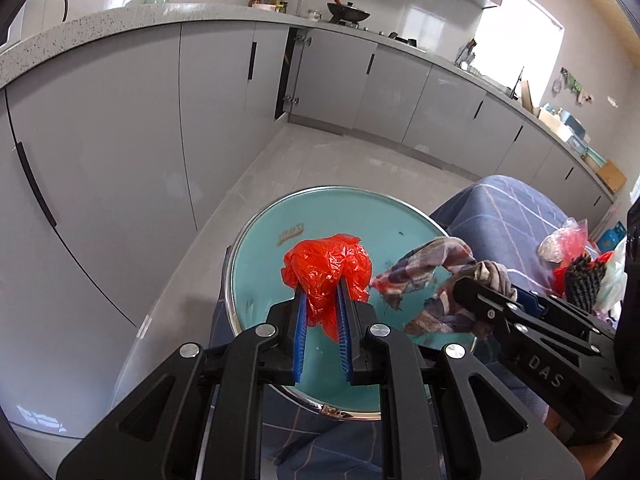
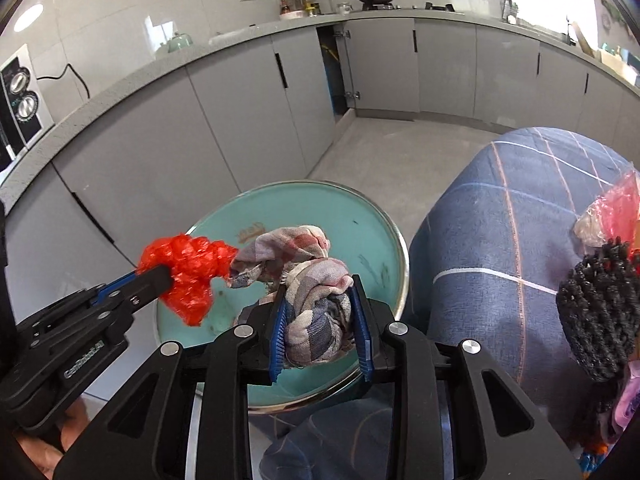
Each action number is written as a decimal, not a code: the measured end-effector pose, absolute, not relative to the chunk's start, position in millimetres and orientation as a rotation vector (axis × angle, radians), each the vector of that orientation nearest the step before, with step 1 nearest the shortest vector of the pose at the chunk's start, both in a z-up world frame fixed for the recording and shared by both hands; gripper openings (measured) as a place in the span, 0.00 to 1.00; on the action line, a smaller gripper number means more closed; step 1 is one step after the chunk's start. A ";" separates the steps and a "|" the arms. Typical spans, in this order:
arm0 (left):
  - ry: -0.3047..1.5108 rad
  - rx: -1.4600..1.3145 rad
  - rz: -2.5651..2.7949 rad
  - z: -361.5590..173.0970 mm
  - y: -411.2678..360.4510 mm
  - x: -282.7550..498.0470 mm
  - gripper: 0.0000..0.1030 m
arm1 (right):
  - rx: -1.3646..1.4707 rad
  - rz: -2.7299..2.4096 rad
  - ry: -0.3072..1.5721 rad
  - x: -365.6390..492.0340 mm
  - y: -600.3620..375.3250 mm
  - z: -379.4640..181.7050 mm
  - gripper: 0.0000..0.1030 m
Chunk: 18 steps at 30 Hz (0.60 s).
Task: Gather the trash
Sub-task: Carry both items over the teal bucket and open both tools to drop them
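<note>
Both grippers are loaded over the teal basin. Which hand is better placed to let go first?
Probably the left. The left gripper holds the red plastic bag nearer the teal basin's middle; the right gripper, gripping the plaid cloth, sits nearer the basin's edge.

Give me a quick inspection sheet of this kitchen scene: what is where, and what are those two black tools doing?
Surface: round teal stool top with a metal rim, a few dark specks on it.
Job's things: crumpled red plastic bag; checked cloth, bunched up.
Clutter: pile on the blue checked cover, with a black knitted item and pinkish plastic bags.
Grippers: left tool shut on the red plastic bag; right tool shut on the checked cloth; both held above the stool.
Cables: black cord on the wall above the counter.
Surroundings: grey cabinets, one door ajar; wok on the stove.
</note>
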<state>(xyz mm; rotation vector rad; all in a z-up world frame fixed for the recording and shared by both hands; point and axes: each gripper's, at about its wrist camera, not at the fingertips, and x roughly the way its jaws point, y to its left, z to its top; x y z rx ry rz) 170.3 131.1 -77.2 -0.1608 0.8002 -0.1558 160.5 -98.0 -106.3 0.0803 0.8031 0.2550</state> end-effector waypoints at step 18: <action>0.710 -0.043 -0.050 -60.8 114.8 154.0 0.67 | 0.111 0.233 0.585 113.2 -126.1 -58.8 0.61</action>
